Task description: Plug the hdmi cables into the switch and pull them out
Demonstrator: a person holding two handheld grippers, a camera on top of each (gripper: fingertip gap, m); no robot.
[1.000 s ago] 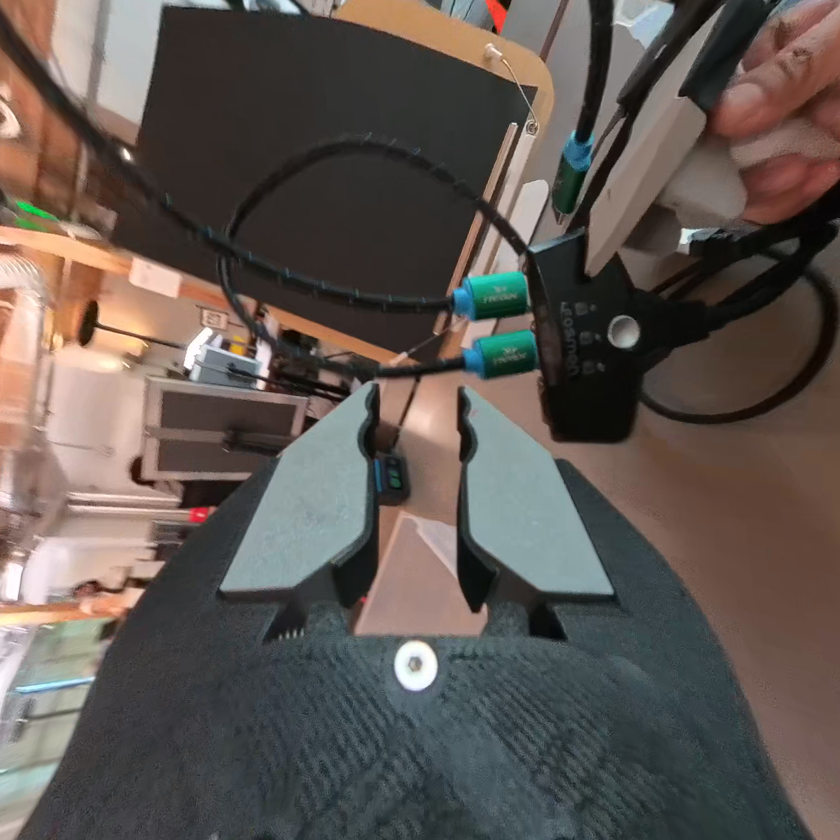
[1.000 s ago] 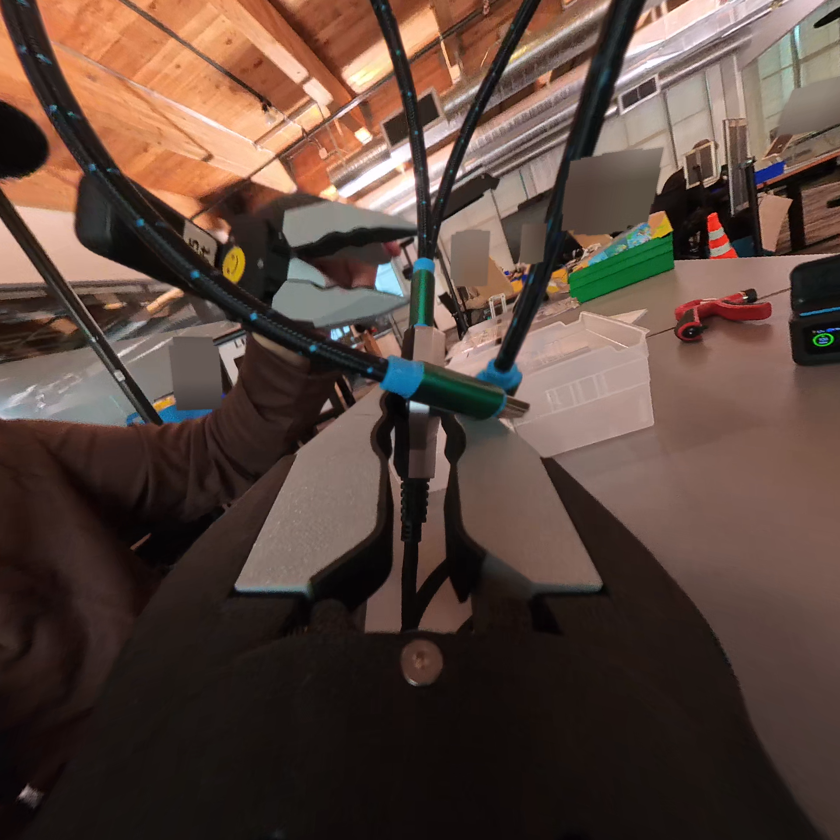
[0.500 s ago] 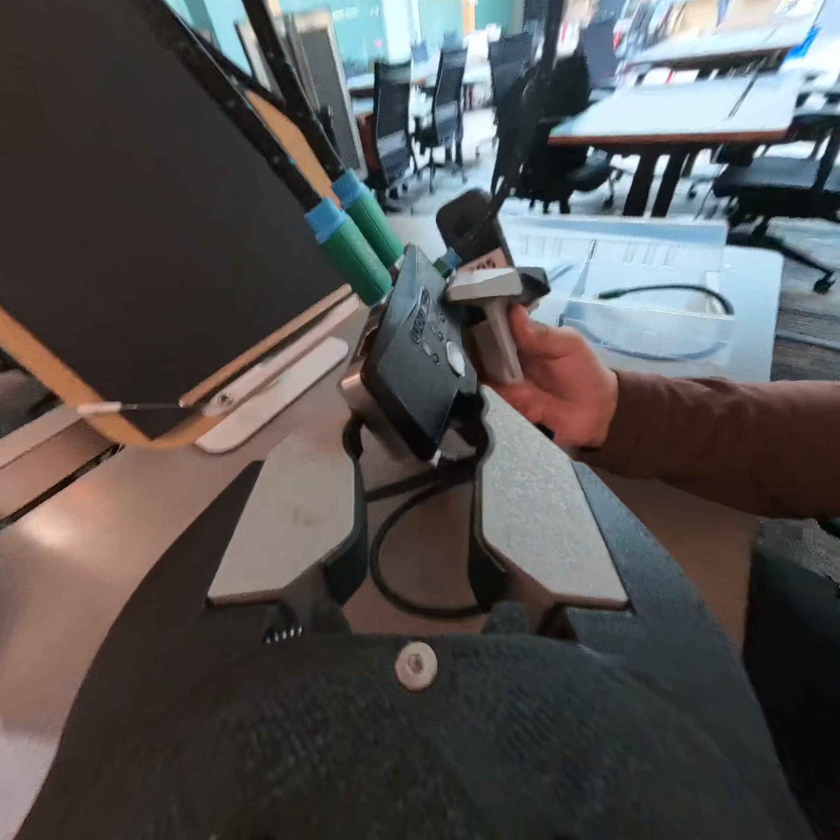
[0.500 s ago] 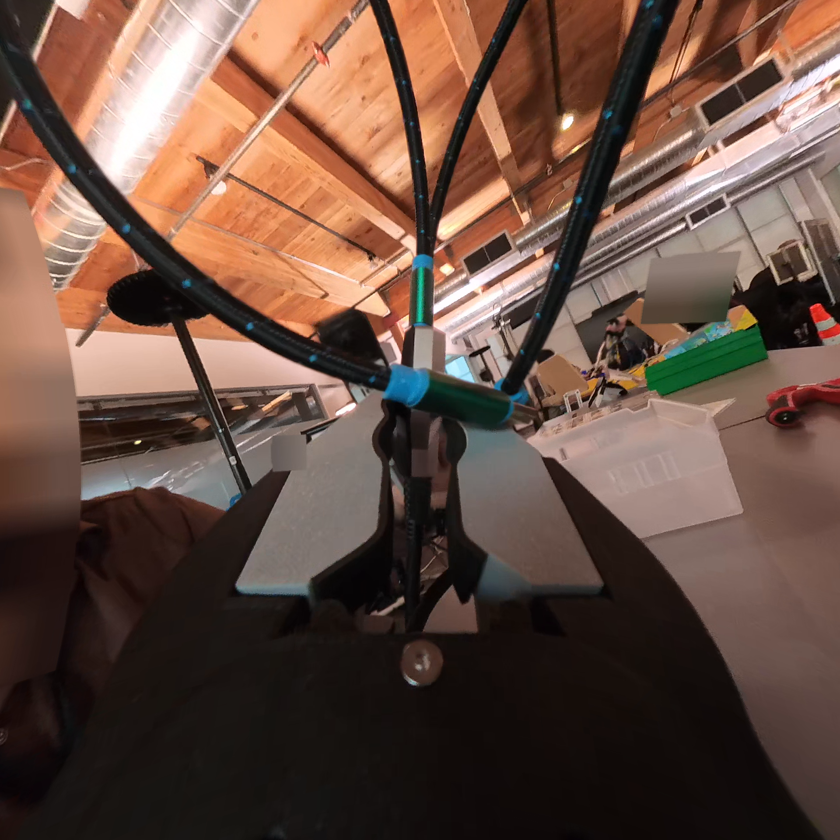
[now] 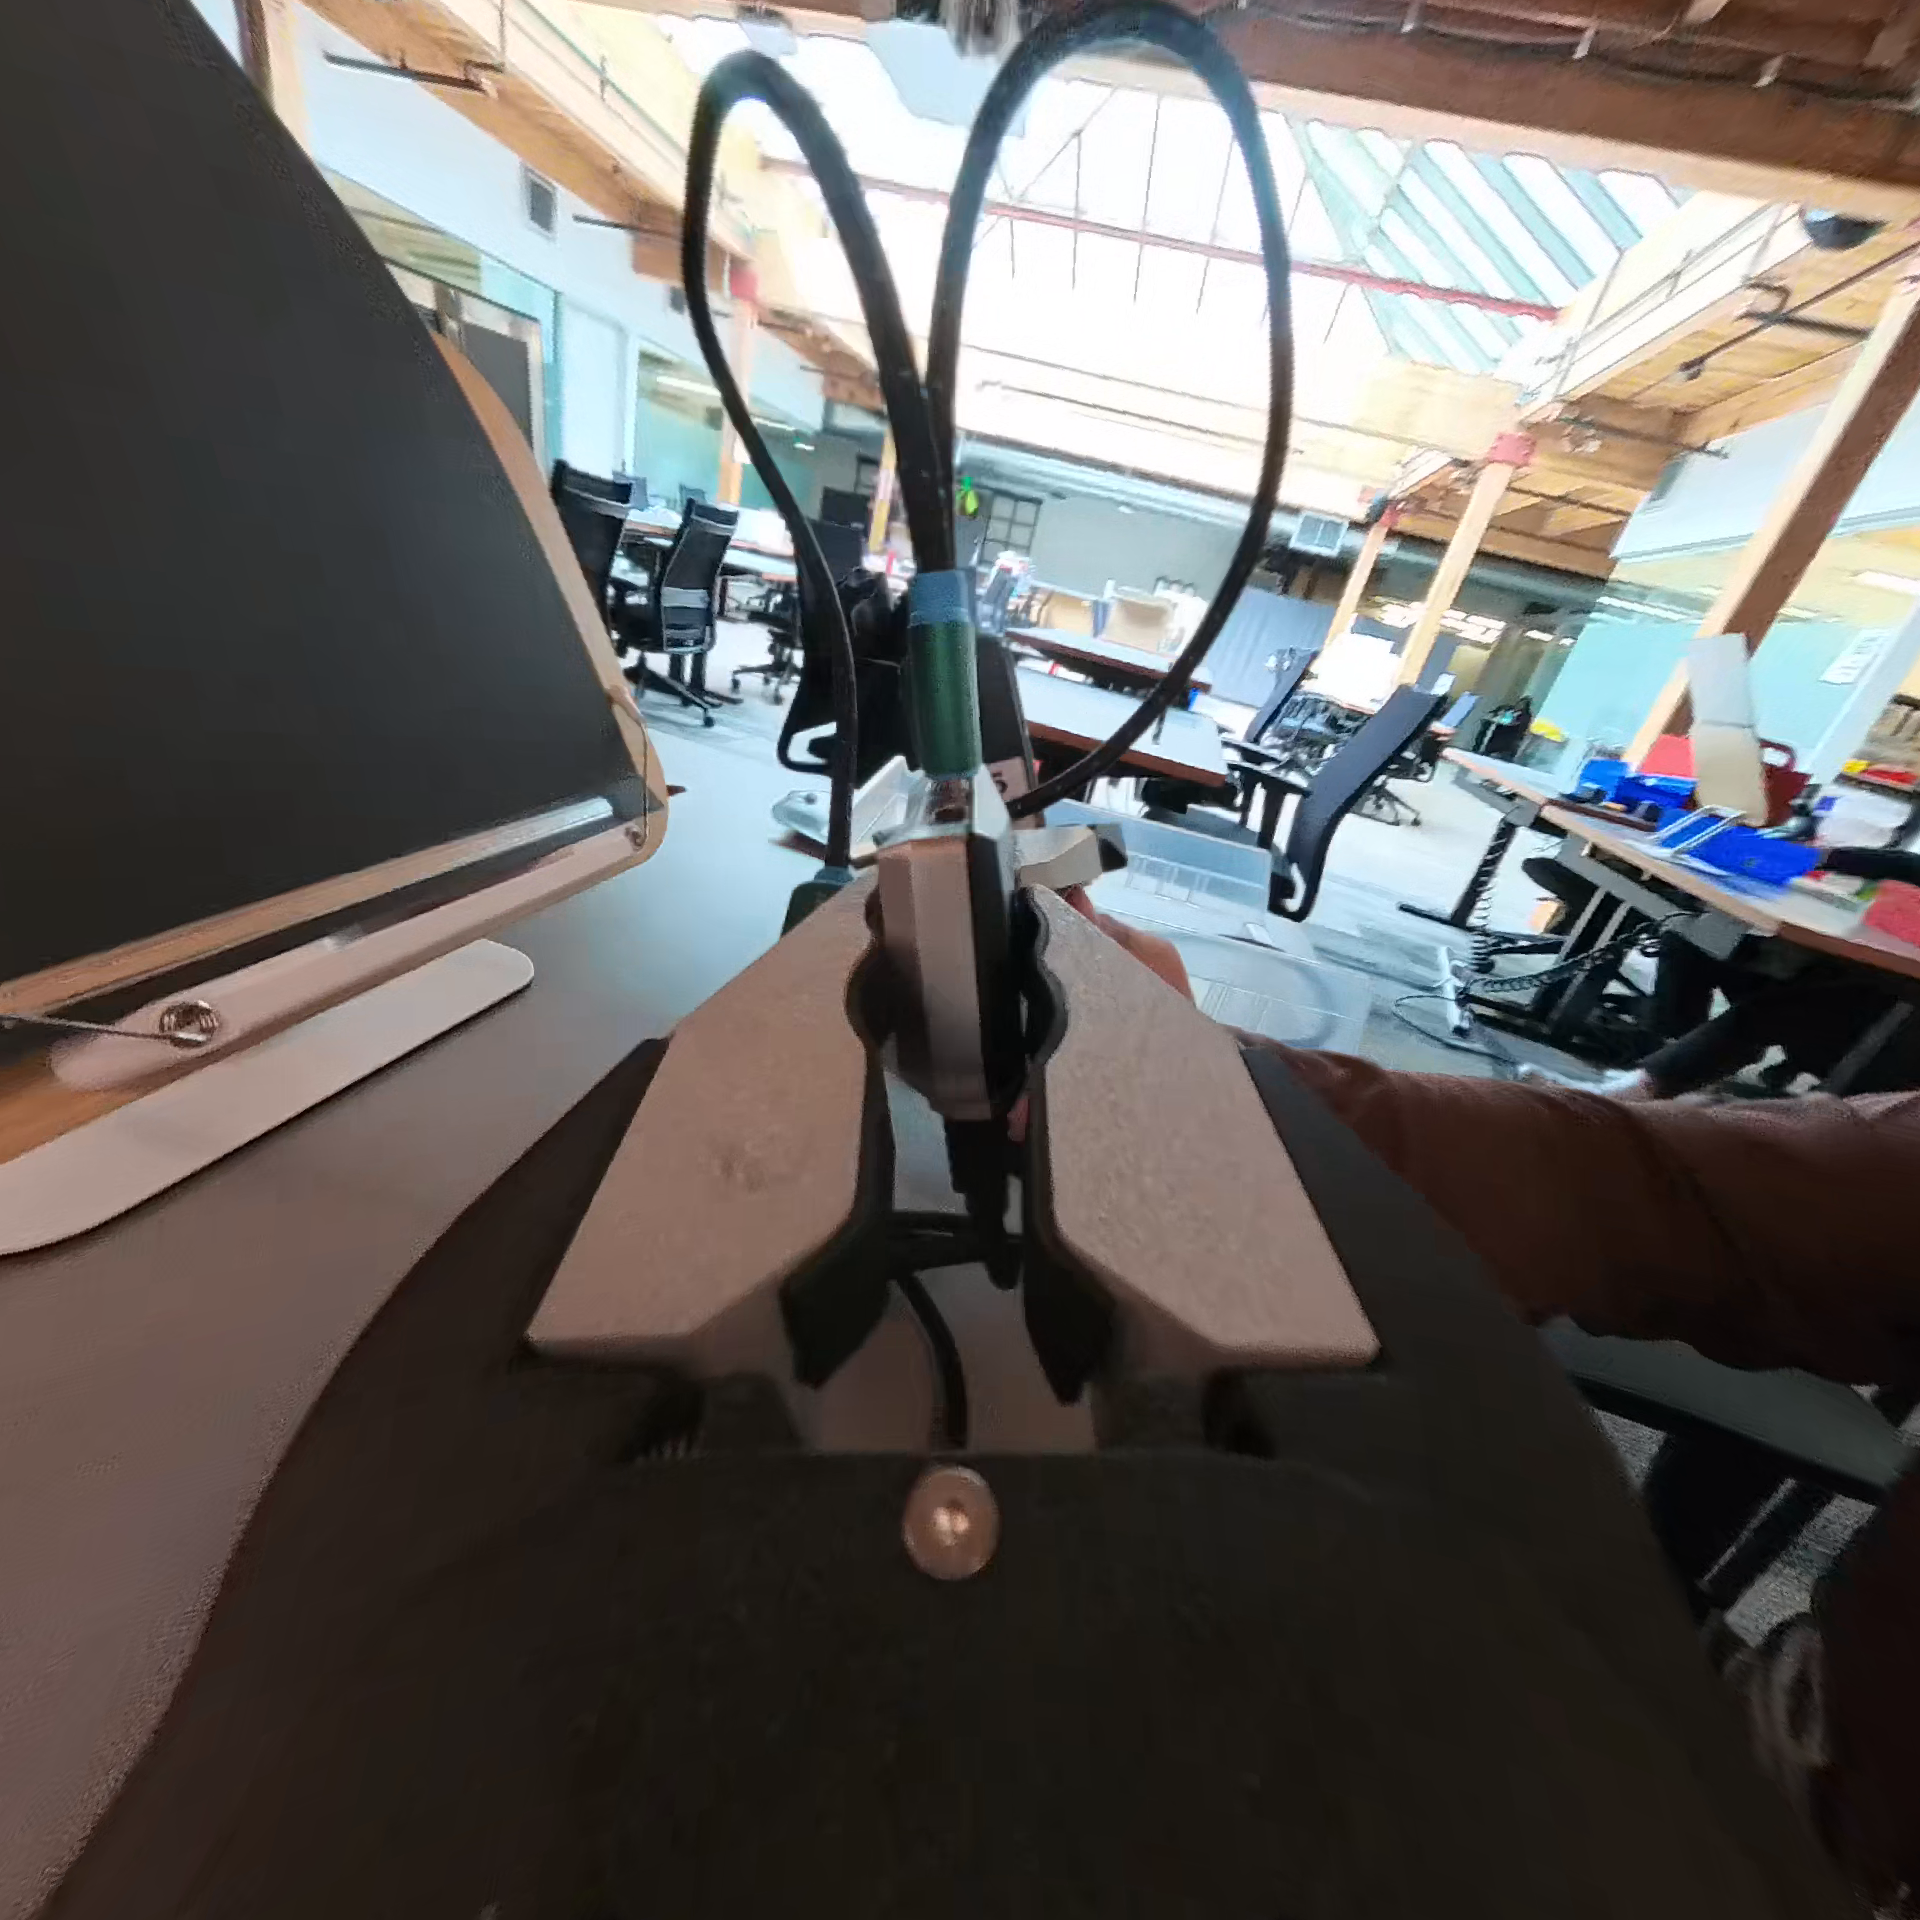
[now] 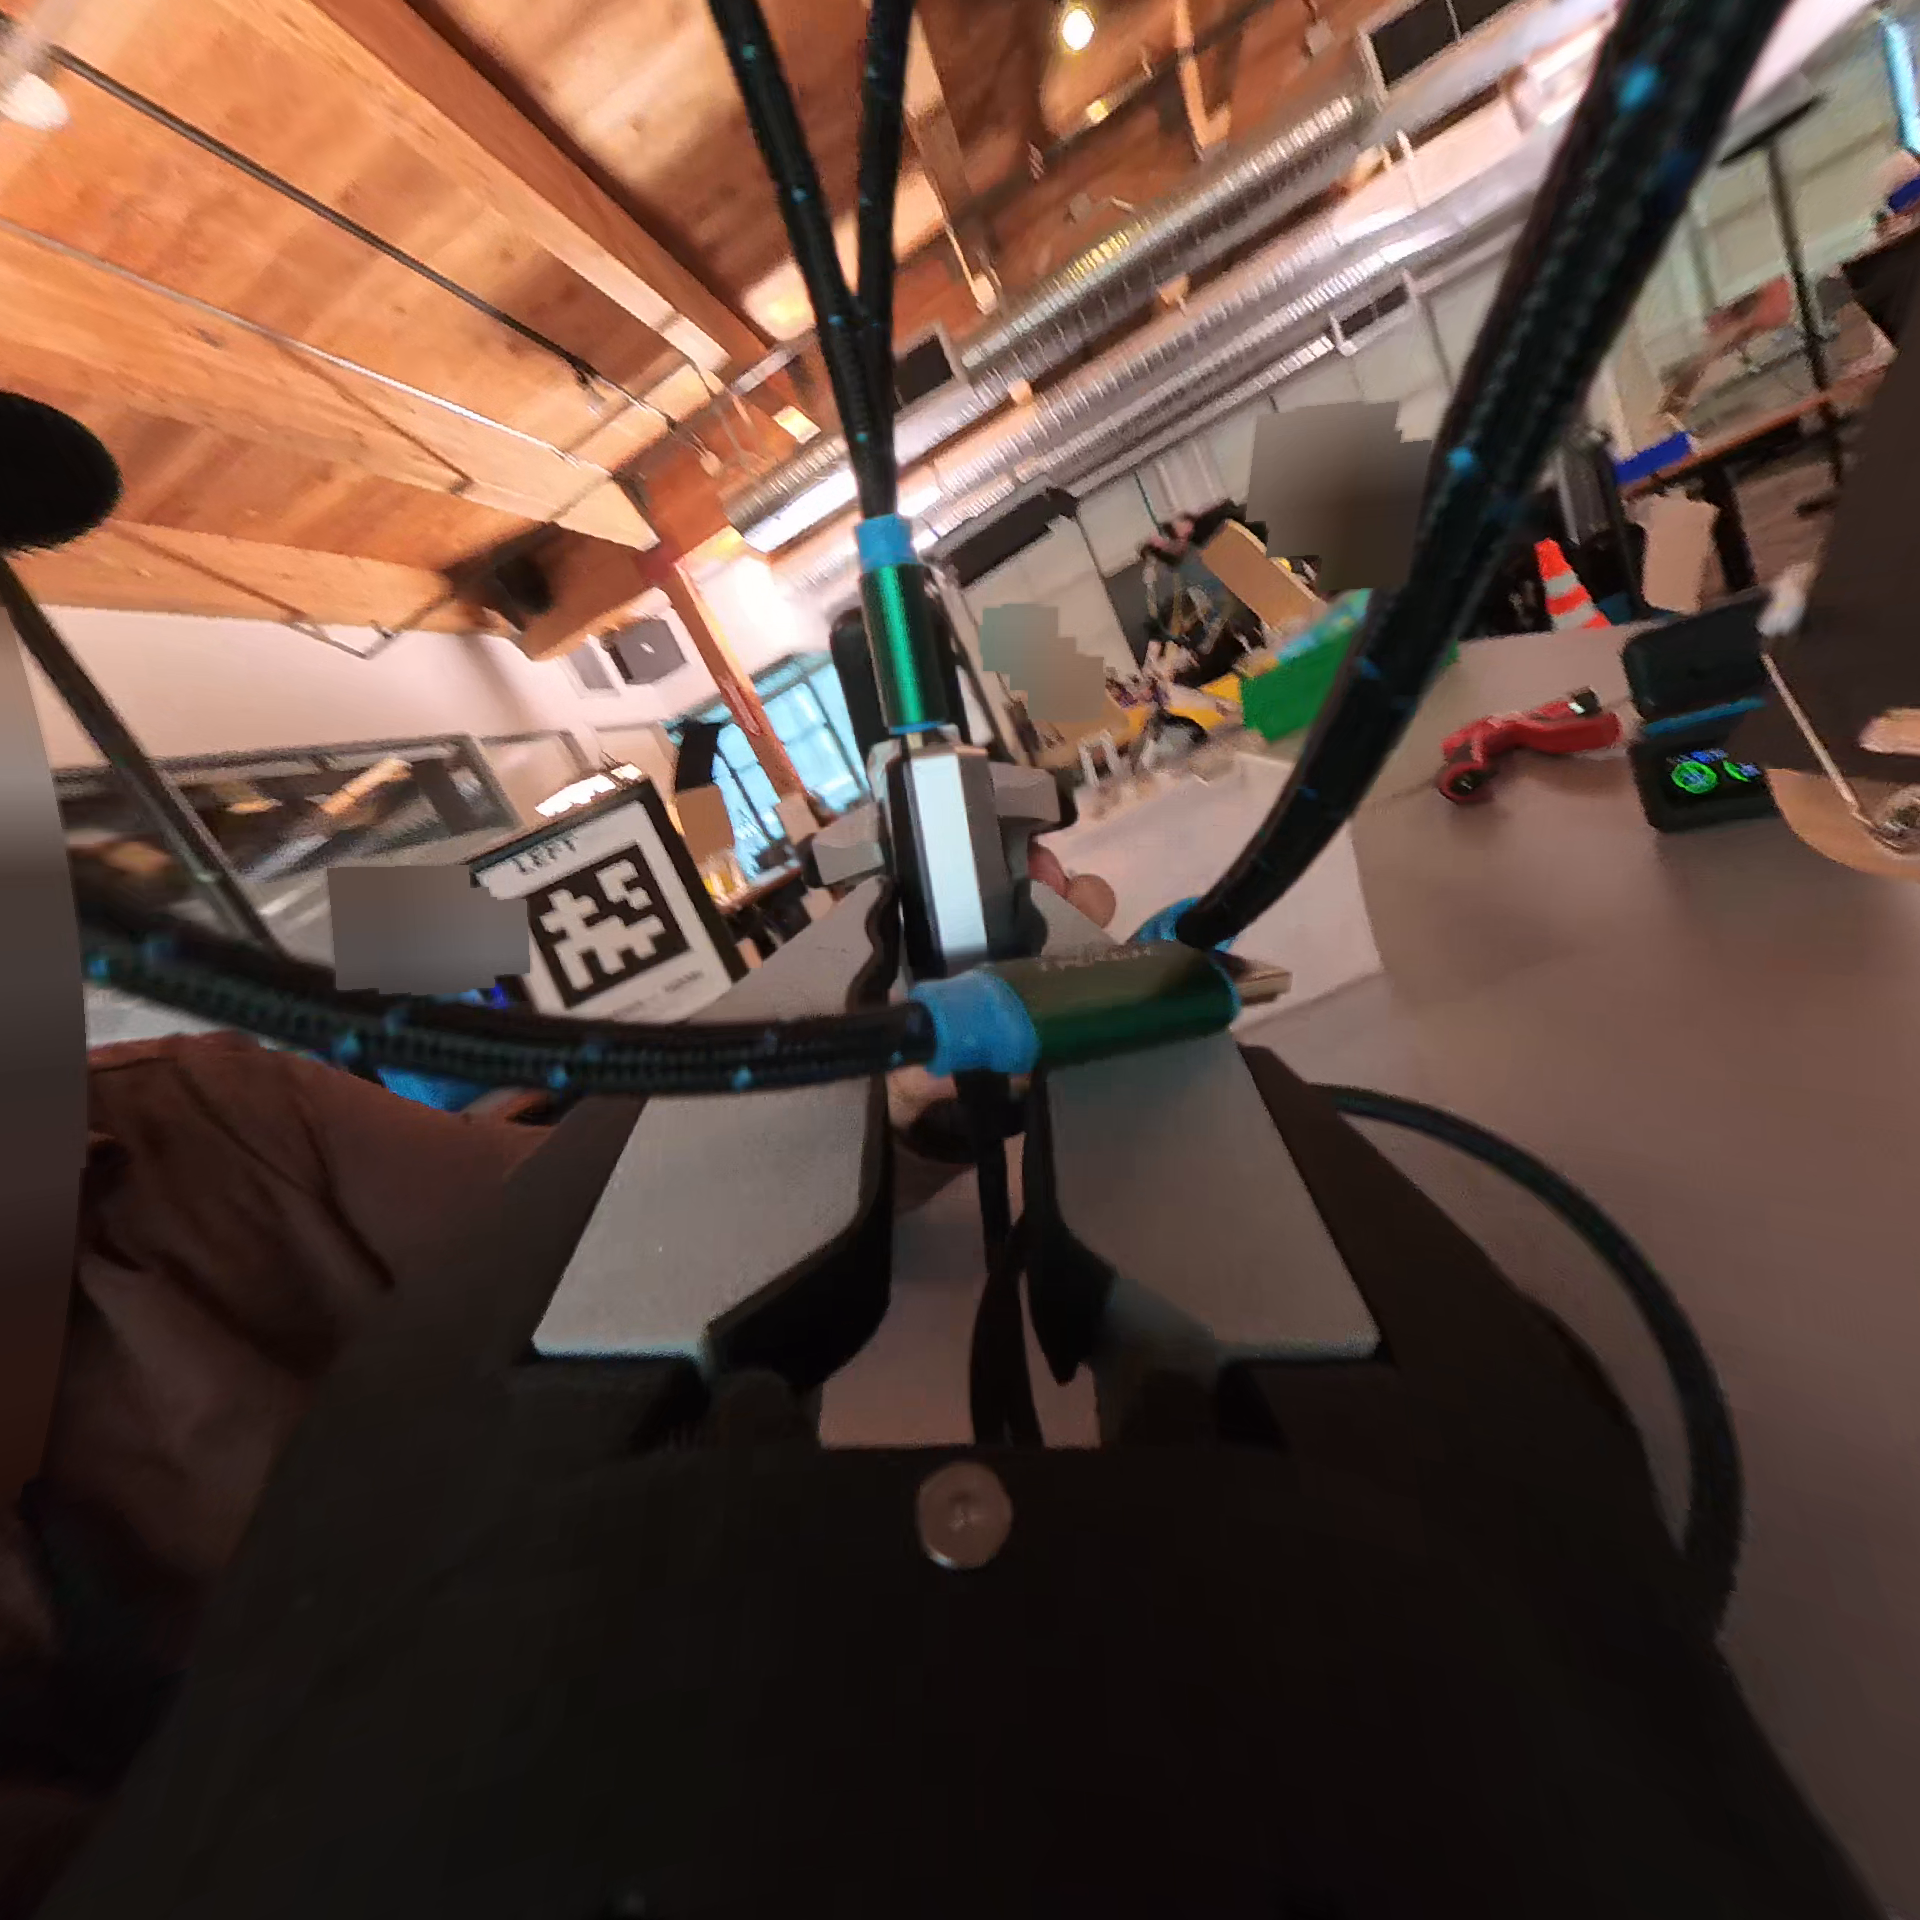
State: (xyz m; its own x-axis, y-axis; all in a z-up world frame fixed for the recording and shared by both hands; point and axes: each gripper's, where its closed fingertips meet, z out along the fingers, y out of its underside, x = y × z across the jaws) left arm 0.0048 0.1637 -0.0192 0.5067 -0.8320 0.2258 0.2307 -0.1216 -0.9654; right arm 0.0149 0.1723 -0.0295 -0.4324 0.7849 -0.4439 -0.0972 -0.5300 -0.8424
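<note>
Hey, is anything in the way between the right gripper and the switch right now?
No. The right gripper is already shut on the switch. A green HDMI plug lies across its fingertips on the near side, not in between.

open office, wooden ceiling beams (image 6: 312, 312), skylight (image 5: 1351, 260), black chairs (image 5: 675, 613).

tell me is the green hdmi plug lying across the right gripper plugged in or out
Out. In the right wrist view the green plug lies sideways across the right gripper, its bare metal tip showing, apart from the switch.

Opposed close wrist views, switch (image 5: 940, 987) shared
</note>
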